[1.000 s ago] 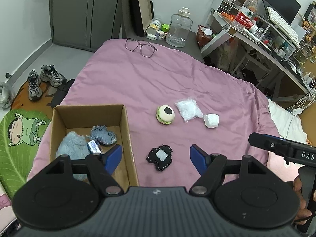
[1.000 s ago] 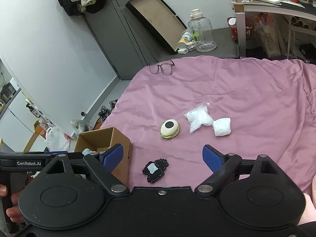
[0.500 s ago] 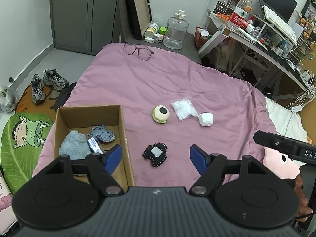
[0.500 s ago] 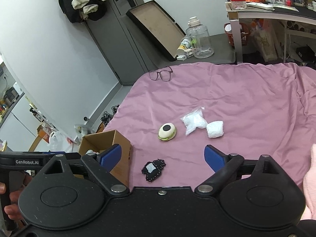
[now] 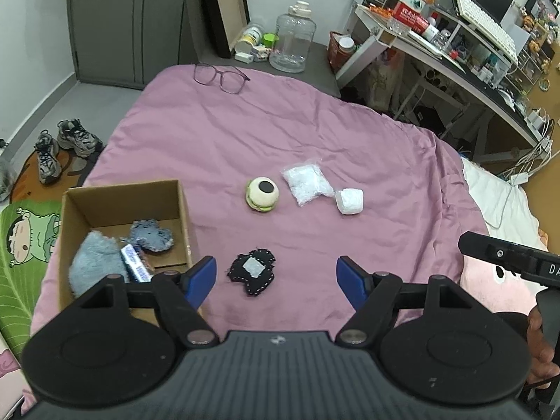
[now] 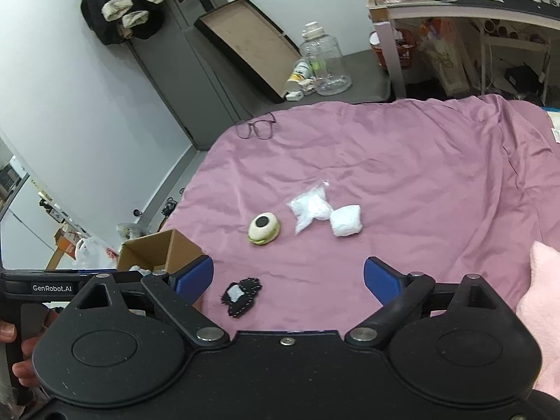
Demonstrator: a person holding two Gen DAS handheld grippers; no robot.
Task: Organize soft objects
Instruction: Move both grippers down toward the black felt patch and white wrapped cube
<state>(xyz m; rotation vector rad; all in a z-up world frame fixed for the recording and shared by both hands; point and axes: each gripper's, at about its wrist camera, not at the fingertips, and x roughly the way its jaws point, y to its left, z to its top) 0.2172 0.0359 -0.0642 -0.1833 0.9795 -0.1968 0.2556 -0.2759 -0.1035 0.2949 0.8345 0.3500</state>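
Observation:
On the pink bedspread (image 5: 315, 126) lie a black fabric patch (image 5: 252, 273) (image 6: 240, 294), a cream burger-shaped toy with a black dot (image 5: 262, 194) (image 6: 264, 232), a clear bag of white stuffing (image 5: 307, 182) (image 6: 309, 207) and a white pouch (image 5: 349, 201) (image 6: 345, 222). An open cardboard box (image 5: 122, 196) (image 6: 157, 250) at the left holds a pale blue plush (image 5: 96, 259), a blue denim piece (image 5: 152, 236) and a small packet (image 5: 134, 262). My left gripper (image 5: 276, 278) is open and empty, above the black patch. My right gripper (image 6: 288, 278) is open and empty, short of the toys.
Glasses (image 5: 220, 77) lie at the bed's far edge. A clear water jug (image 5: 293, 42) and bottles stand beyond it. A cluttered desk (image 5: 465, 52) is at the right. Shoes (image 5: 59, 147) are on the floor left. A pink plush (image 6: 540, 301) lies at the right.
Both grippers have drawn back and up a little, so the bed objects look smaller and farther. Both stay open and empty. Nothing on the bed has moved.

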